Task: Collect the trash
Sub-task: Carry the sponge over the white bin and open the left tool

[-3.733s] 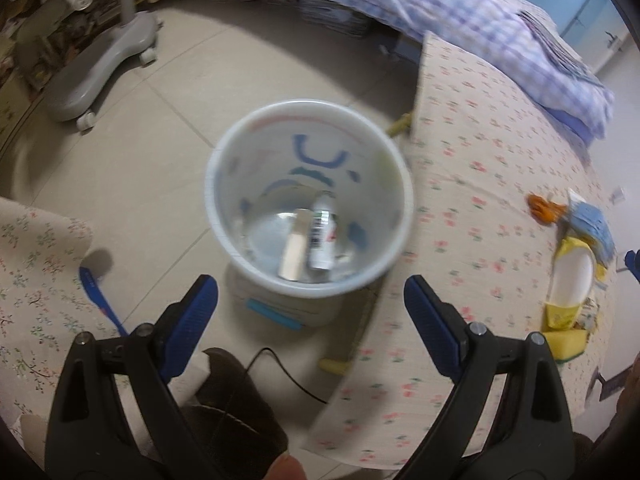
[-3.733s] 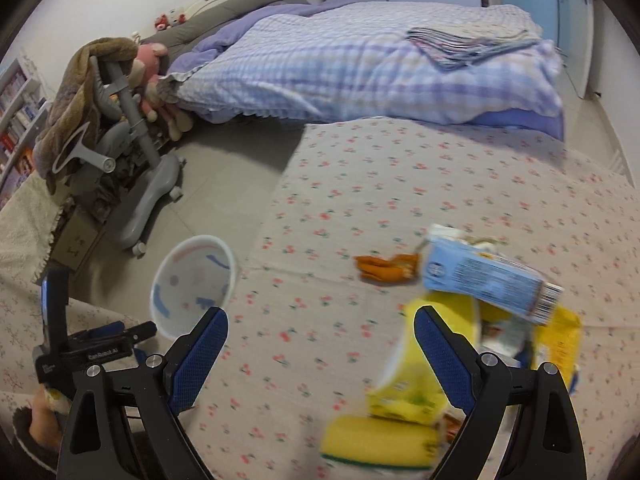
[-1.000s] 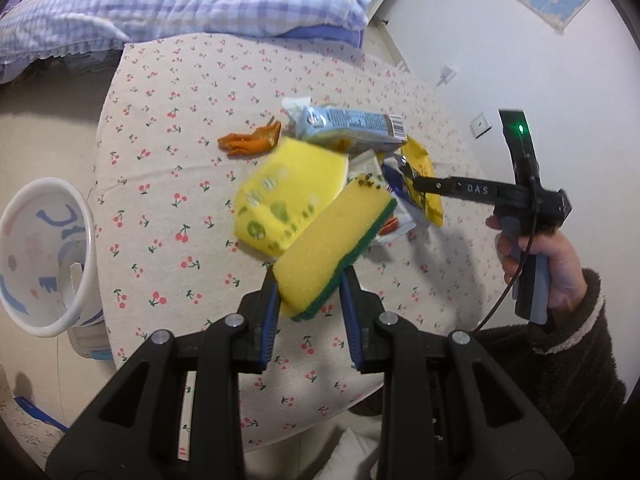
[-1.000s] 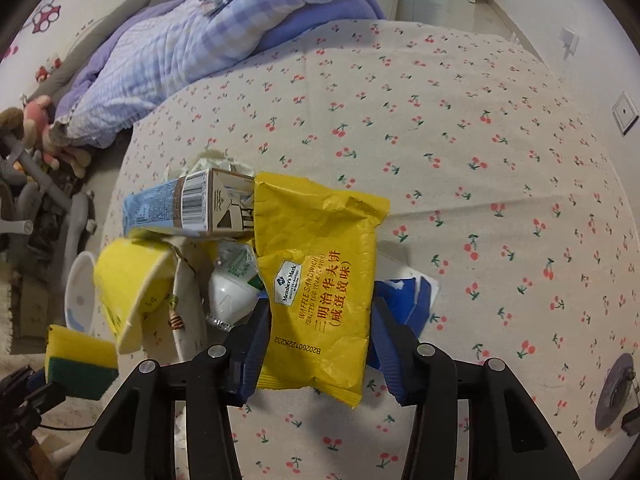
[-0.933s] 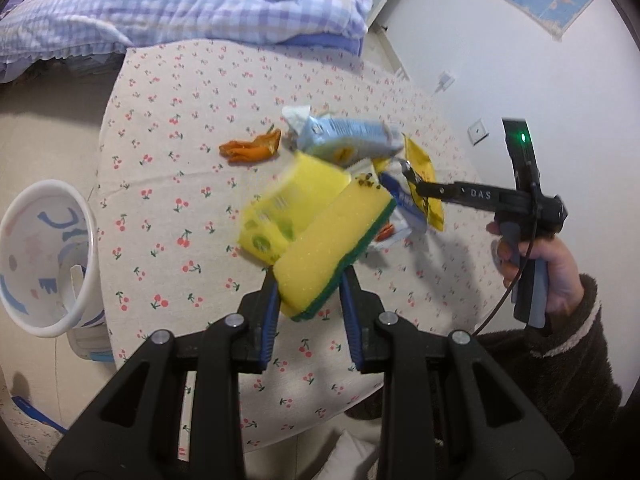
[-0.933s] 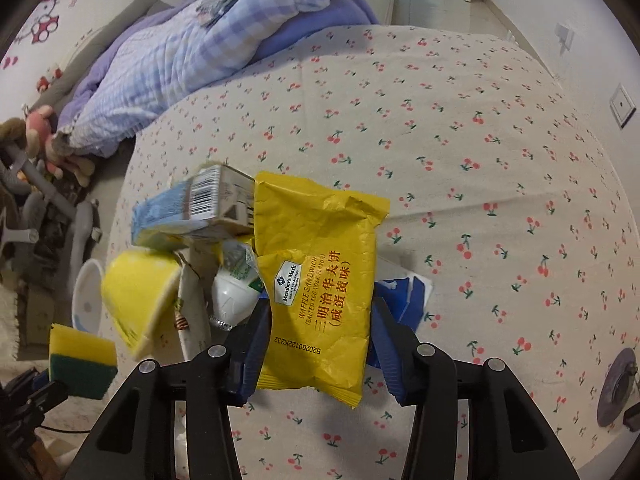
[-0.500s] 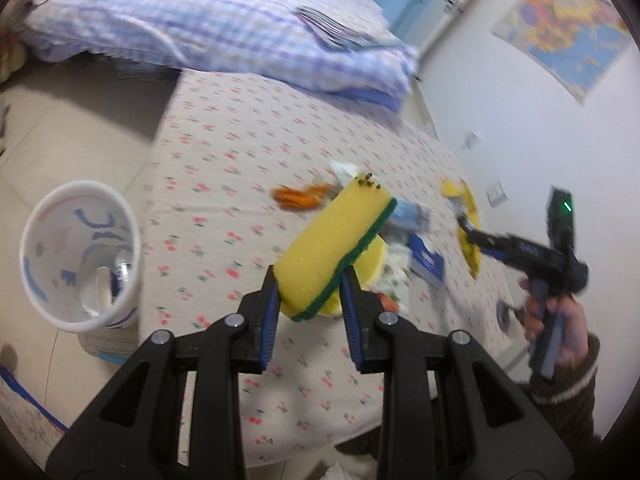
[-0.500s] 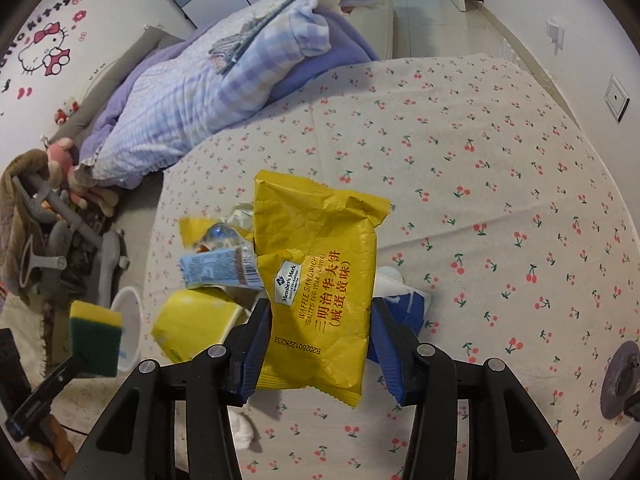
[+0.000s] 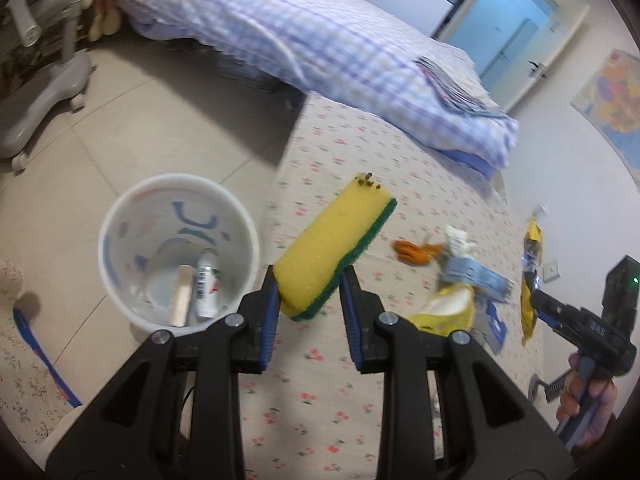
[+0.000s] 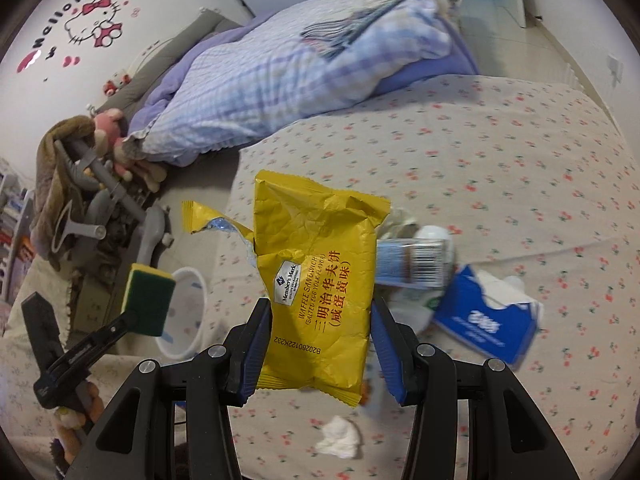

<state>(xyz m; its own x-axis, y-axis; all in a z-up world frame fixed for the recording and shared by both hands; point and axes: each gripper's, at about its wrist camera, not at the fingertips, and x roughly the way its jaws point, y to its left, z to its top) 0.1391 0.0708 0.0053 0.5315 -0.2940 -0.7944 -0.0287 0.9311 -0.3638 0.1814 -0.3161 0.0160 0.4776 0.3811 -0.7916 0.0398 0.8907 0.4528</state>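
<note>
In the left wrist view, the left gripper (image 9: 308, 304) is clenched on a yellow sponge (image 9: 334, 246) with a green scouring side, whose near end sits between the blue pads while the rest juts up and away to the right, clear of the table. Just left of the sponge, on the floor beside the table edge, stands the white bin (image 9: 176, 252), with a small bottle and a flat stick lying at its bottom. In the right wrist view, the right gripper (image 10: 320, 342) grasps a yellow snack wrapper (image 10: 320, 284), its sides pinched between the blue pads and its top standing upright above them. A crumpled white tissue (image 10: 338, 438) lies on the cherry-print tablecloth (image 10: 520, 184) near the gripper. Farther off and to the right of the wrapper lie a blue tissue pack (image 10: 486, 320) and, partly hidden behind the wrapper, a light blue carton (image 10: 412, 266). To the left in that view, the sponge hangs above the near rim of the bin. Beyond the table lies a bed with a checked purple quilt (image 10: 280, 68).
</note>
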